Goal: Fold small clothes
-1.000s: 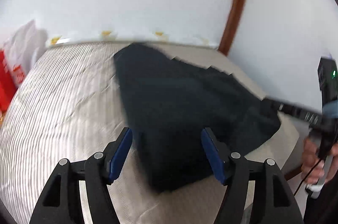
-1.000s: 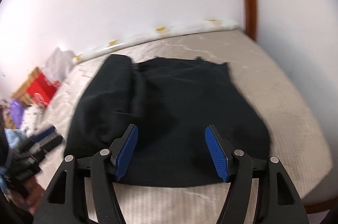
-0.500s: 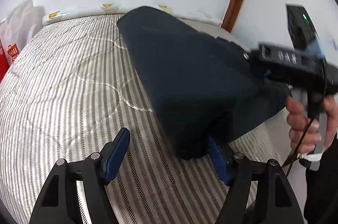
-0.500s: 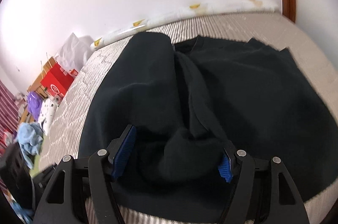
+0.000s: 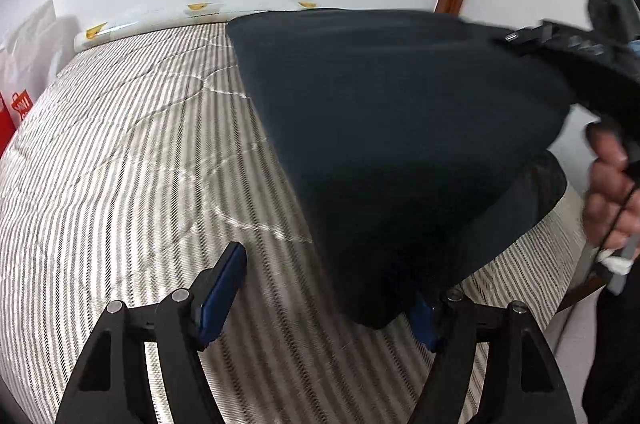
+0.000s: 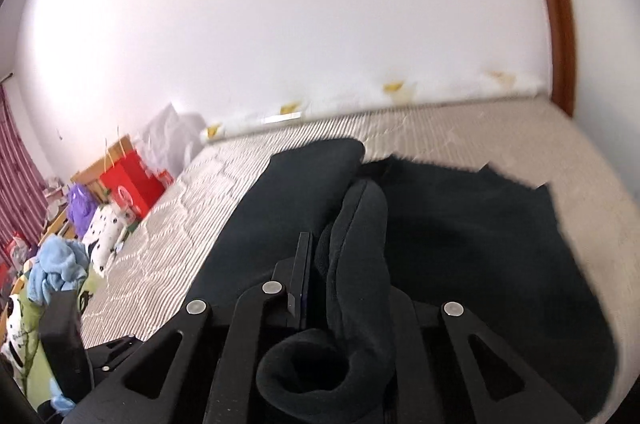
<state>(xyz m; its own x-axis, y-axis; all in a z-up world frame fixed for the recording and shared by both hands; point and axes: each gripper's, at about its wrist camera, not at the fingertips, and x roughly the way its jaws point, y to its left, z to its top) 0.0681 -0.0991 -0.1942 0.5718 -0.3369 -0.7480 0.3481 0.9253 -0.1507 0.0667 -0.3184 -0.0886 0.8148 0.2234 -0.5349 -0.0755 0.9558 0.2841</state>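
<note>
While one black garment (image 5: 400, 152) lies on the striped bed (image 5: 120, 164), part of it is lifted up off the bed. In the left view, the left gripper (image 5: 328, 292) has its two fingers wide apart. The left blue pad (image 5: 222, 294) is over bare bed and touches no cloth. A low corner of the garment hangs down in front of the right pad (image 5: 422, 316) and hides most of it. I cannot tell if the cloth touches that pad. Nothing is pinched between these fingers.

In the right view, the right gripper (image 6: 344, 264) has its two fingers close together. A thick fold of the garment (image 6: 460, 232) is squeezed between them. One rolled sleeve end sits right by the camera, in front of the fingers. More of the cloth lies flat on the bed (image 6: 160, 236) past the fingers.

In the left view, the right gripper (image 5: 560, 42) also shows at the top right, on the raised edge of the cloth. One hand (image 5: 608, 184) holds its handle.

One red box (image 6: 132, 180) and one spotted toy (image 6: 104, 228) sit beside the bed.
</note>
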